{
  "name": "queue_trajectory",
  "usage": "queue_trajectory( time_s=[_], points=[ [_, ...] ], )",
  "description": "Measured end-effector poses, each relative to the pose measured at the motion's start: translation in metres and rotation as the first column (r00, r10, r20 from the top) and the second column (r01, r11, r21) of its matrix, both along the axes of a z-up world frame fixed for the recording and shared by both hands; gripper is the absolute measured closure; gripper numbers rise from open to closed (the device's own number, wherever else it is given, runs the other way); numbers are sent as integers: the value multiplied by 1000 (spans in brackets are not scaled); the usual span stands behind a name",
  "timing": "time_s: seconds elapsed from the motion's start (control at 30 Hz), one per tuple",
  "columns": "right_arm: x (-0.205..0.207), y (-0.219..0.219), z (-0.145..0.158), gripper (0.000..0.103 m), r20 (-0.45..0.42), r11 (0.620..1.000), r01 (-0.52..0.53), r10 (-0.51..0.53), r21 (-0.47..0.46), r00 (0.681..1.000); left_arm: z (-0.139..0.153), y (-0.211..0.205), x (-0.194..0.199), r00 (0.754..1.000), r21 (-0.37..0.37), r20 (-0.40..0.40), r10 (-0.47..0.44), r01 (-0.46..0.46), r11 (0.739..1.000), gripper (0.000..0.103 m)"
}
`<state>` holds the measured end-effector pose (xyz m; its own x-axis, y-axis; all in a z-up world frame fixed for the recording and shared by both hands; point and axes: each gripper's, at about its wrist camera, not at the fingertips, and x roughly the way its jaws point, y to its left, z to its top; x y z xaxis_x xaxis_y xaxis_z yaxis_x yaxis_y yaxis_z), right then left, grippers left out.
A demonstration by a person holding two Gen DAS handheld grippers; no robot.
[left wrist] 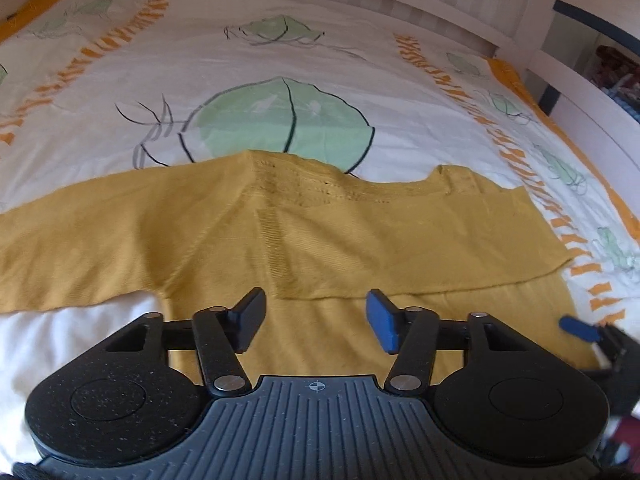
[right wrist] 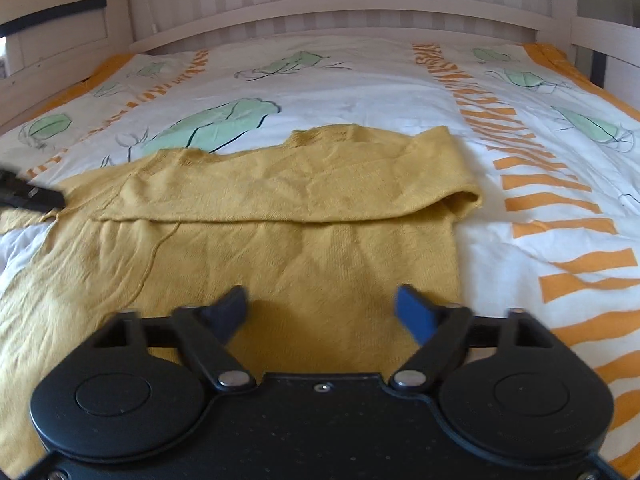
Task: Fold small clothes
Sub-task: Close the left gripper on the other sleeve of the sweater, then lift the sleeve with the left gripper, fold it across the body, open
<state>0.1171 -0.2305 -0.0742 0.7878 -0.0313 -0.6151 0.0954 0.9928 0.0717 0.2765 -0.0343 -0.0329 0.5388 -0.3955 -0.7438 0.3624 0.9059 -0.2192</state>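
Left gripper [left wrist: 316, 322]: my jaws are apart, nothing in them.
Right gripper [right wrist: 320, 312]: my jaws are wide apart, nothing in them.
Yellow sweater [right wrist: 280, 240]: flat on the bed [right wrist: 360, 84], under and ahead of both grippers, right sleeve folded across.

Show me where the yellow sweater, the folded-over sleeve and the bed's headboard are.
yellow sweater [right wrist: 320, 256]: right wrist view, on its body below the fold.
folded-over sleeve [right wrist: 460, 196]: right wrist view, on its cuff end.
headboard [right wrist: 340, 8]: right wrist view, on the curved top rail.
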Motion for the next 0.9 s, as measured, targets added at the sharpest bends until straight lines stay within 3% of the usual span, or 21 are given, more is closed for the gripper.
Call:
queue_trajectory(
  time_s=[0.17,0.37,0.57,0.63,0.67,0.9],
  points=[
    [2,10,-5,1,-22,998,-22,21,-61,1000,-17,-9,23,992,3,-77,95,-95,995,54],
    [1,-3,-6,0,-8,999,-31,31,31,999,-26,-20,33,990,108,-37,135,-130,986,54],
    [3,2,-7,0,-18,999,-33,33,2,999,-30,-22,40,980,99,-41,194,-189,977,55],
    [3,1,-7,0,-17,999,-34,34,6,999,-27,-23,39,982,110,-25,190,-186,976,77],
    [3,1,-7,0,-17,999,-34,34,6,999,-25,-25,38,984,116,-11,180,-177,977,93],
    [2,1,-7,0,-18,999,-34,34,3,999,14,-13,24,987,66,84,139,-144,987,95]
  ],
)
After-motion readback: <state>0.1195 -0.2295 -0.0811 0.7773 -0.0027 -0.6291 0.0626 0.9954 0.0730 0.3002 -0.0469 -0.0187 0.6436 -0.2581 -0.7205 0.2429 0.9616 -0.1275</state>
